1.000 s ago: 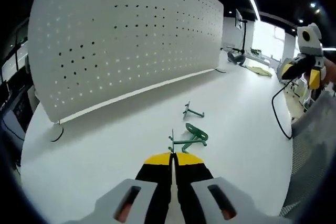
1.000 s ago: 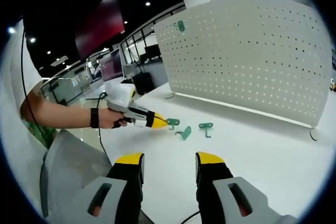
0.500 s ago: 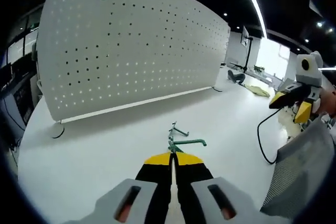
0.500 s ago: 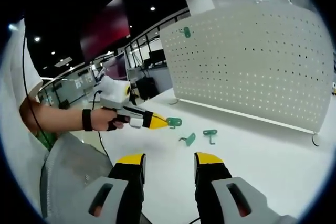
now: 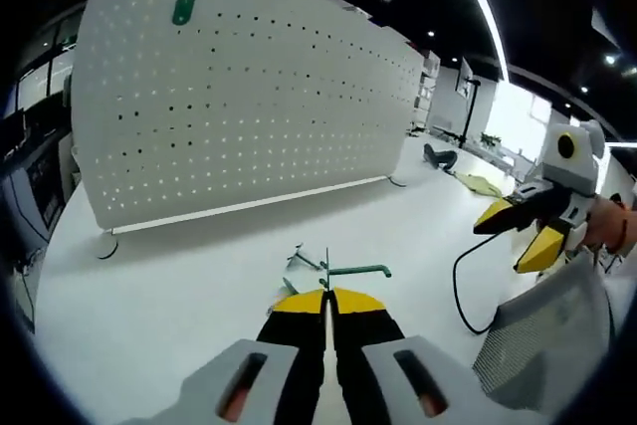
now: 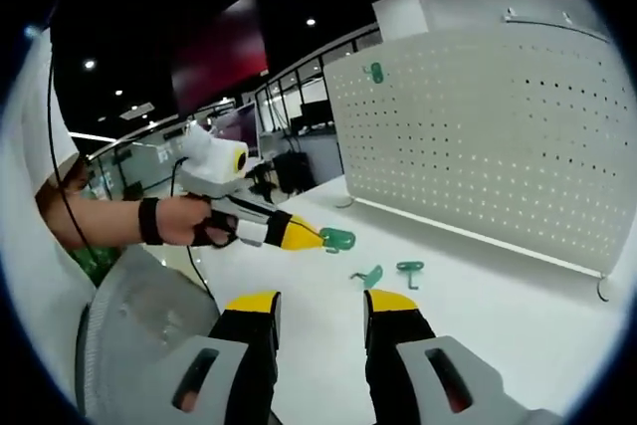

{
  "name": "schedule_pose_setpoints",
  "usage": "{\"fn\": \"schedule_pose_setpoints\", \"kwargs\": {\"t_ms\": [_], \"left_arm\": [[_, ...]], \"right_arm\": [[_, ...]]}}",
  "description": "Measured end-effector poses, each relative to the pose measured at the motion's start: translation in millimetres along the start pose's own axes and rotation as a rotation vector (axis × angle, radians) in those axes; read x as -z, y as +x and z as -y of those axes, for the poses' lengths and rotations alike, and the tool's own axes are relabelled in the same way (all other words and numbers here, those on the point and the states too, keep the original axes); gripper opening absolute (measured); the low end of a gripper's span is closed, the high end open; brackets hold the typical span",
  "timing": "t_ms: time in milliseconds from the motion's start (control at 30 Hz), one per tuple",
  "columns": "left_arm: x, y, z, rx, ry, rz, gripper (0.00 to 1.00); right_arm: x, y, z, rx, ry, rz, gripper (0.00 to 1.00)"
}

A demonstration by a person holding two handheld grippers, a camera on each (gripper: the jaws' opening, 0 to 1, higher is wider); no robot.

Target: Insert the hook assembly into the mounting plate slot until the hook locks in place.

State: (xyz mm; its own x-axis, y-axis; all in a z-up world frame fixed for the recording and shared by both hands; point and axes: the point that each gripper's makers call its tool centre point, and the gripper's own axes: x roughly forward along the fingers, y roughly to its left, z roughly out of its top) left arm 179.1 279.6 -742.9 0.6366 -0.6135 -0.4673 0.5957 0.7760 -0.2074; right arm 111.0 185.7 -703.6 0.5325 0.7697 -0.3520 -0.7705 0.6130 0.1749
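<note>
Two grippers: left gripper point(image 6: 320, 240) clamps green hook point(image 5: 350, 270); no legible writing.

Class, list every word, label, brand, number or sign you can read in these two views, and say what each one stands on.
No readable text in either view.
White pegboard: holes and one green hook already mounted, no print.
Left hand-held gripper, shut on a green hook: yellow and black, no lettering.
Right hand-held gripper: likewise unmarked.
Dark red wall screen: nothing legible.
Monitors behind: too small and blurred.
</note>
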Motion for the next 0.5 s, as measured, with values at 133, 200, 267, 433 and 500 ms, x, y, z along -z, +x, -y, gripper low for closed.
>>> {"fn": "schedule_pose_setpoints", "kwargs": {"t_ms": [133,200,267,433,500], "left_arm": [[0.5,-7,7.5,-0.011,-0.021,-0.008,0.01],[0.3,-11,12.4,-0.016,-0.017,-0.005,0.01],[-2.2,-15,19.6,-0.01,-0.052,0.01,0.01],[0.4,-20,38.2,-0.002,-0.076,-0.012,0.01],[0.1,-22,43.3,-0.002,-0.089,-0.012,0.01]], "right_arm": [[-5.1,1,-3,-0.025,-0.024,0.018,0.31],[-7.1,1,-5,-0.037,-0.044,0.02,0.3],[-7.9,1,-8,-0.046,-0.061,0.018,0.3],[-11.0,-2,-13,-0.065,-0.103,0.024,0.27],[-11.3,-3,-16,-0.07,-0.129,0.021,0.25]]}}
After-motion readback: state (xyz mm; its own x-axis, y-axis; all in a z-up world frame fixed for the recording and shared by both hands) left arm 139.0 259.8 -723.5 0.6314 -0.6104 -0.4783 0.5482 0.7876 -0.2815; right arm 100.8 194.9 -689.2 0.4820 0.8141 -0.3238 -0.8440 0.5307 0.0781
